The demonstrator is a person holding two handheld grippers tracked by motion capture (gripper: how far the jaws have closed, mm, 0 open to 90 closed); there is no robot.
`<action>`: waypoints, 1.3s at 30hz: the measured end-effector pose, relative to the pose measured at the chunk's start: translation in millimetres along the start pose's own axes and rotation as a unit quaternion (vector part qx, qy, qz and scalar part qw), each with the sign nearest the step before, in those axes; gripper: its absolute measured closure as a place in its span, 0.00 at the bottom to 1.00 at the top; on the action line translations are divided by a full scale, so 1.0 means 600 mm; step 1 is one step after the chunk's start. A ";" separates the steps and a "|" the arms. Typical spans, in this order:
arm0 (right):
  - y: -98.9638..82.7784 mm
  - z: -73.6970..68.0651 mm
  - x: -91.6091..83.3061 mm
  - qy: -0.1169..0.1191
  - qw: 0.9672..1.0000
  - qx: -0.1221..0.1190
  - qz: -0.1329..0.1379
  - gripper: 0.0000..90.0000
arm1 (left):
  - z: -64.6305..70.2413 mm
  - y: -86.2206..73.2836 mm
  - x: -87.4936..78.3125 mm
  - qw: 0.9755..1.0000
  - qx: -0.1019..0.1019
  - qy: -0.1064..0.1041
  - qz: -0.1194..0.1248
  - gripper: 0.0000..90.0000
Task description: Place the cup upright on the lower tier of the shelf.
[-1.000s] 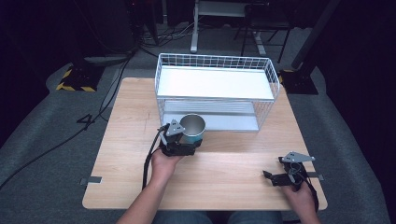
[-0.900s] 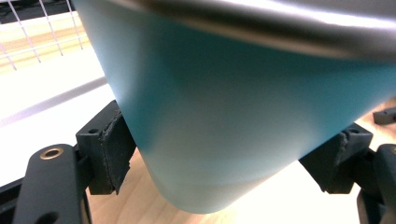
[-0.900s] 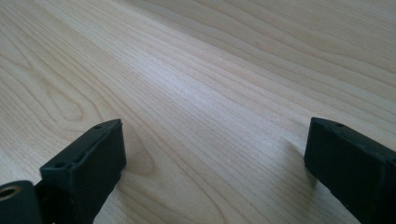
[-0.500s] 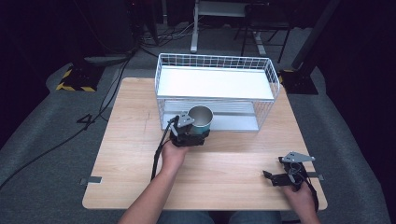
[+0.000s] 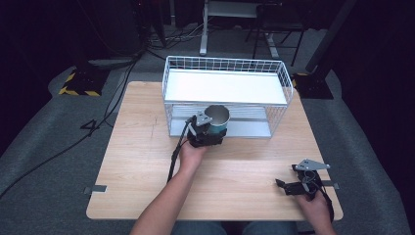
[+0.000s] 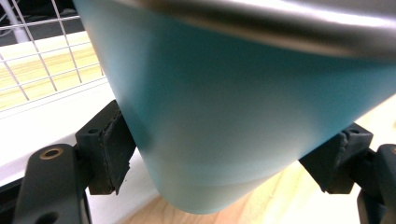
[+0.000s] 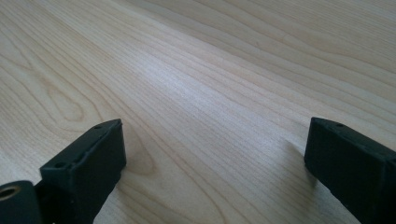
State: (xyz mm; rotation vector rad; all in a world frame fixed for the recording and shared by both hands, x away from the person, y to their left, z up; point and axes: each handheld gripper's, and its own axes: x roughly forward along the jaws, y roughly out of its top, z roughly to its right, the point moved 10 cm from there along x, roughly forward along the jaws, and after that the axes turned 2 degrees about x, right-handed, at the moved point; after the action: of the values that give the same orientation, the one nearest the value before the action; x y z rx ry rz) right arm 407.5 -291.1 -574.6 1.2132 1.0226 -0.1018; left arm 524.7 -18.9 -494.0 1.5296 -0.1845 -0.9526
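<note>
Where the high view looks down on the wooden tabletop (image 5: 147,161), a teal cup (image 5: 217,120) with a bare metal rim and inside is seen gripped in the left claw (image 5: 208,133), just in front of a white wire rack (image 5: 226,95). The cup is held upright at the rack's open front, level with the lower shelf (image 5: 244,128); whether its base rests on the wood or is lifted off it cannot be told from above. In the left gripper view the two black jaws are pressed against opposite sides of the cup's (image 6: 243,107) teal wall, low on the body, so the left claw (image 6: 224,158) is closed about the cup at roughly the cup's width. White wire mesh (image 6: 42,56) and a white ledge are noted behind the cup at the left of that view, with light wood beyond the wires.

The rack's upper shelf (image 5: 222,85) is a plain white panel with a wire rail around it, and it overhangs the lower shelf directly behind the cup. A black cable (image 5: 175,154) is seen trailing from the left claw beside the forearm.

The right claw (image 5: 286,186) is recorded near the front right corner of the tabletop, well apart from cup and rack, with the hand (image 5: 313,208) behind it. In the right gripper view its jaws stand wide apart over bare wood grain (image 7: 210,93), with nothing between them.

Dark floor and black cables (image 5: 122,73) are noted around the tabletop.
</note>
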 end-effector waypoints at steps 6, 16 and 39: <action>0.000 0.000 0.000 0.000 1.000 0.000 0.000 0.07 | -0.010 0.011 0.025 1.000 -0.008 0.017 0.005 0.23; 0.000 0.000 0.000 0.000 1.000 0.000 0.000 0.07 | -0.019 0.017 0.068 0.999 -0.025 0.042 0.012 0.23; 0.000 -0.001 0.000 0.002 1.000 -0.001 0.001 0.07 | -0.054 0.020 0.114 0.996 -0.031 0.084 0.010 0.23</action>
State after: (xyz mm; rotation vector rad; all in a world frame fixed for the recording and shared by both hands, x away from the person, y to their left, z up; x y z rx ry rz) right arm 407.2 -290.7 -574.5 1.2127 1.0250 -0.0974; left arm 594.9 -39.1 -517.7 1.5397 -0.0486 -0.8024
